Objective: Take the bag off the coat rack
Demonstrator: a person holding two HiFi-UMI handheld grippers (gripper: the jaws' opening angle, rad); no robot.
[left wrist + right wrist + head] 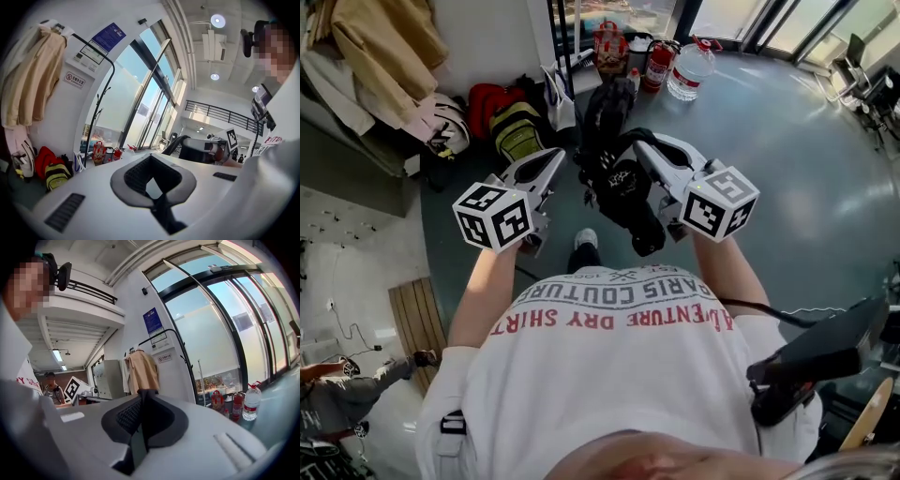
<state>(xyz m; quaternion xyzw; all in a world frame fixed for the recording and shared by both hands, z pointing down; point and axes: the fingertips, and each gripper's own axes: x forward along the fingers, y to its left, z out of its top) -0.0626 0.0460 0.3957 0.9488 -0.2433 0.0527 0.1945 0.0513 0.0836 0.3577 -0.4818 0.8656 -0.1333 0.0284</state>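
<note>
- The right gripper (645, 148) has its jaws pressed together on a strap of the black bag (628, 192).
- The bag hangs in front of the person, above the floor (787, 141).
- The bag is off the coat rack (96, 112), which stands by the window.
- The left gripper (551, 161) is just beside the bag, jaws together, holding nothing.

Floor (787, 141) at 2 o'clock was glossy, smooth; bag (628, 202) was matt cloth; coat (384, 47) at 11 o'clock, cloth
</note>
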